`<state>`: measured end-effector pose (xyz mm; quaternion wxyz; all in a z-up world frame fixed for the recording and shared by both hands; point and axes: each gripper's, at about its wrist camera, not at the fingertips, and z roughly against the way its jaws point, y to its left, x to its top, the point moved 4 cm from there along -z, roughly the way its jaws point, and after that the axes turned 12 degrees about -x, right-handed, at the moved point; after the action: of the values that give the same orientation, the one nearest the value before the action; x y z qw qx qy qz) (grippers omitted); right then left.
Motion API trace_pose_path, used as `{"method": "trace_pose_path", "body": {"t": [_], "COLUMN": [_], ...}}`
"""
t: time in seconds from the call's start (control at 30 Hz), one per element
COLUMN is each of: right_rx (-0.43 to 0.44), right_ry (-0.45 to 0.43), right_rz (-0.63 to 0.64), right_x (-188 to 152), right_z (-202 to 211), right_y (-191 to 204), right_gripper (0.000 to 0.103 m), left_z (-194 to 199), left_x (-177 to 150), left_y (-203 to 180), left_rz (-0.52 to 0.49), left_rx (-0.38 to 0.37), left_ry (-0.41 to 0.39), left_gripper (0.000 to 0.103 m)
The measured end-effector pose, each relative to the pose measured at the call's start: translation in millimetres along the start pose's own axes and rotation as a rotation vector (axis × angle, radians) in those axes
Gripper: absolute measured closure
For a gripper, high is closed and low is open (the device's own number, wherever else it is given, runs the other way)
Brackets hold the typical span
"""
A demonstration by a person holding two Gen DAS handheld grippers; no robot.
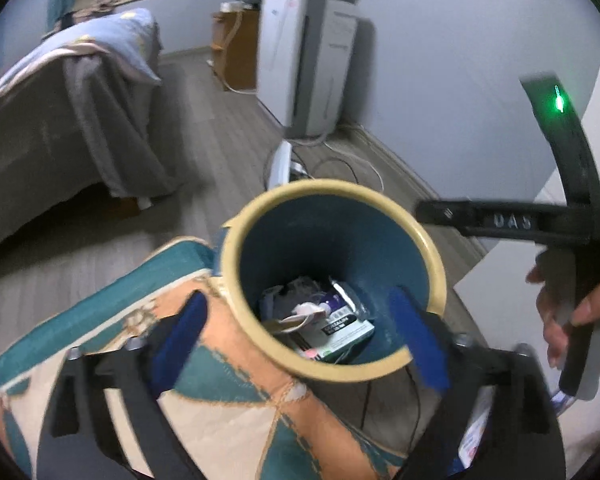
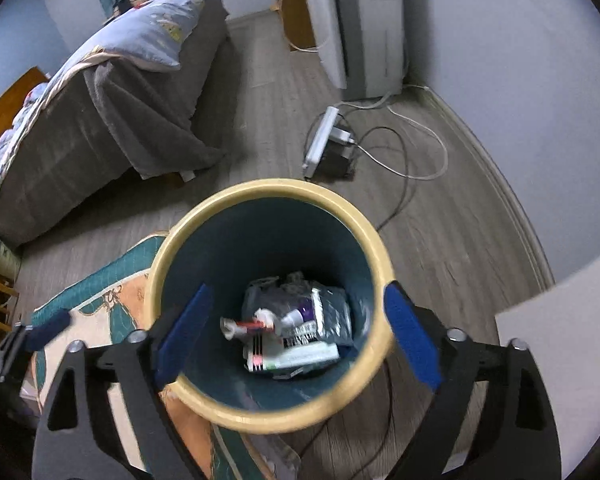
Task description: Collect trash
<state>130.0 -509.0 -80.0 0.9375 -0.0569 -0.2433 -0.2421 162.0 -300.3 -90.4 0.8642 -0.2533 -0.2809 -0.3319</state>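
A blue trash bin with a cream rim stands on the floor by a patterned rug. Trash lies at its bottom: a dark wrapper, a white-green box, a crumpled tissue and a small tube. My left gripper is open and empty above the bin's mouth. My right gripper is open and empty, directly over the bin. In the left wrist view the right gripper's black body and the hand holding it show at right.
A patterned teal and orange rug lies left of the bin. A bed with a grey cover stands at left. A white appliance, a power strip and cables are beyond the bin near the wall.
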Motion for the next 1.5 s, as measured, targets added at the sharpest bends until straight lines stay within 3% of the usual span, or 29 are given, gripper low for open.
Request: {"method": "trace_pose_path", "body": {"t": [0.17, 0.33, 0.43, 0.53, 1.0, 1.5], "right_rx": [-0.037, -0.037, -0.053, -0.088, -0.056, -0.064], "right_ry": [-0.037, -0.064, -0.089, -0.105, -0.059, -0.062], "right_rz": [0.050, 0.063, 0.090, 0.137, 0.107, 0.123], "right_x": [-16.1, -38.6, -45.1, -47.8, -50.0, -50.1], "right_z": [32.5, 58.1, 62.2, 56.2, 41.4, 39.6], "right_y": [-9.6, -12.6, -7.8, 0.0, 9.7, 10.9], "right_gripper": [0.006, 0.006, 0.006, 0.006, 0.006, 0.006], "left_z": [33.3, 62.7, 72.0, 69.3, 58.0, 55.3], "left_x": [0.6, -6.3, -15.4, -17.5, -20.4, -21.3], "left_y": [-9.2, -15.9, -15.7, -11.7, -6.9, -10.4], "left_rz": [0.000, 0.049, 0.067, 0.054, -0.007, -0.002], "left_rx": [0.063, 0.070, 0.118, 0.121, 0.175, 0.162], "left_ry": [0.003, -0.013, -0.010, -0.014, -0.002, 0.008], "left_gripper": [0.006, 0.005, 0.005, 0.005, 0.005, 0.005]}}
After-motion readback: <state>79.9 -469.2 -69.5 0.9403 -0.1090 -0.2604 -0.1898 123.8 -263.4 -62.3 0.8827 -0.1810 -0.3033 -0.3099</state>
